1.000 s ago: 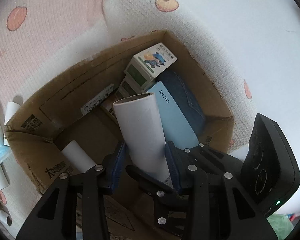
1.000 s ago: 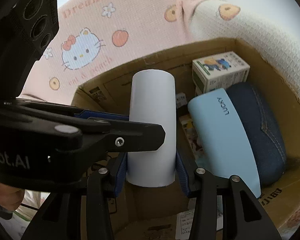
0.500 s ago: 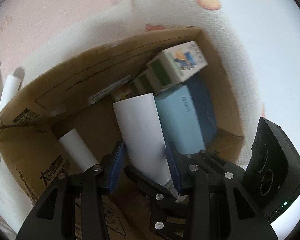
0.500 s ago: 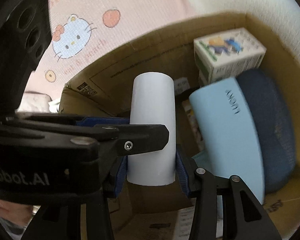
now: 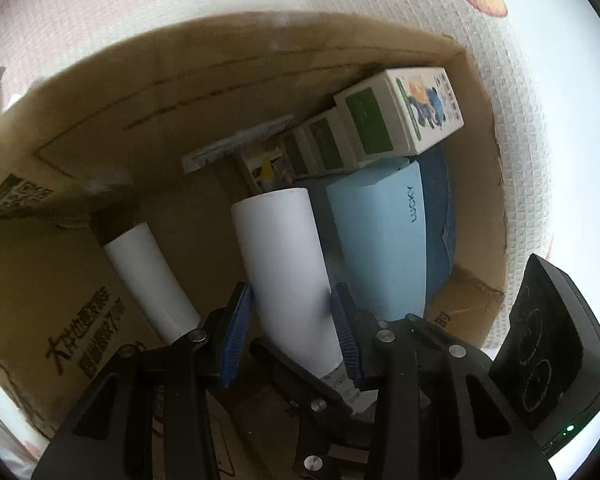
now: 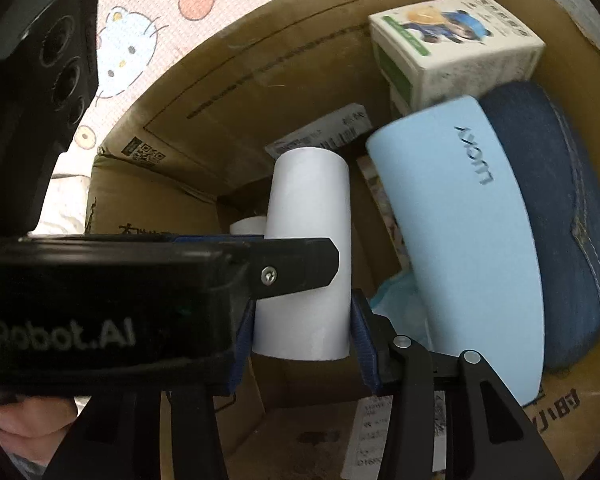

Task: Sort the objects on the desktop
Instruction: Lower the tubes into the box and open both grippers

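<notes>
Cardboard box [image 5: 476, 128] below my tools.
Both tools, left [image 5: 292, 332] and right [image 6: 302, 332], clamp one white roll [image 5: 288, 272], pointing downward inside.

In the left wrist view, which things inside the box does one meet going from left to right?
Thin white tube → white roll held in the grippers → light blue case → denim case.
</notes>
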A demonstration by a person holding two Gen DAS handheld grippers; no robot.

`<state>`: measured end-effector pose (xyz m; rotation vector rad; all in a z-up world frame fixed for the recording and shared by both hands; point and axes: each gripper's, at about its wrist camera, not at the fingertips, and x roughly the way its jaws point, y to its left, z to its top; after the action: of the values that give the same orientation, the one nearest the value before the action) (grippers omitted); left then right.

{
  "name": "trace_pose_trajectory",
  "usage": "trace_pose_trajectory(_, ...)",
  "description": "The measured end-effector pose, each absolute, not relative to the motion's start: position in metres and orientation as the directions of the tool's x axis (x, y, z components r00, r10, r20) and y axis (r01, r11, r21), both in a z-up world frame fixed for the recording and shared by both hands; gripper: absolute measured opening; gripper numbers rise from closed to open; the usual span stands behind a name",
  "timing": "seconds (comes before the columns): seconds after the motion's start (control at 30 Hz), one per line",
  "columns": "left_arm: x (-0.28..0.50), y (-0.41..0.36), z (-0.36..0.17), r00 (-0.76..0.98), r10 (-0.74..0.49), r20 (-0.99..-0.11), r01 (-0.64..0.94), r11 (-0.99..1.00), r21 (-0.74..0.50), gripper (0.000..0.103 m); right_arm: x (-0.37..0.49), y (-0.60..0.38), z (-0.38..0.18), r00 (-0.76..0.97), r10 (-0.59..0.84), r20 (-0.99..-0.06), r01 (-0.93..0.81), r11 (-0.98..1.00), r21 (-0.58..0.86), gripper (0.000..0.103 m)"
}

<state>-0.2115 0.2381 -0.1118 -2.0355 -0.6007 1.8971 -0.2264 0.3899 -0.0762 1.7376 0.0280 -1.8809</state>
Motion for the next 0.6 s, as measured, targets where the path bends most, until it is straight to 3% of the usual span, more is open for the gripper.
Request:
trace_pose_trajectory(0.23,-0.209,0.254,-0.106,0.035,0.420,-0.907,0.048,-0.907,-0.418,0.044,-0.223,0.408,-0.079,0.029,-0.431,-0.902,0.383,-0.829,0.408,0.043)
trace_pose_trajectory(0.37,-0.211,0.246,-0.114,0.038,0.366,-0.930,0.077,-0.929,-0.363,0.041,-0.217,0.412,-0.075,0.005,-0.399,-0.917,0.407,-0.837,0.366,0.046)
trace_pose_trajectory(0.4,-0.212,0.243,-0.118,0.053,0.364,-0.930,0.094,-0.929,-0.358,0.038,-0.215,0.414,-0.075,0.001,-0.401,-0.916,0.409,-0.836,0.366,0.046)
trace_pose_trajectory(0.47,-0.214,0.239,-0.123,0.073,0.358,-0.931,0.124,-0.929,-0.348,0.016,-0.214,0.417,-0.076,0.004,-0.413,-0.911,0.405,-0.832,0.379,0.046)
trace_pose_trajectory(0.57,-0.215,0.241,-0.128,0.090,0.345,-0.934,0.127,-0.934,-0.333,0.012,-0.212,0.419,-0.076,-0.025,-0.393,-0.919,0.422,-0.838,0.347,0.045)
trace_pose_trajectory(0.6,-0.215,0.243,-0.129,0.088,0.316,-0.945,0.117,-0.945,-0.305,0.012,-0.210,0.419,-0.075,-0.040,-0.386,-0.922,0.432,-0.839,0.333,0.036)
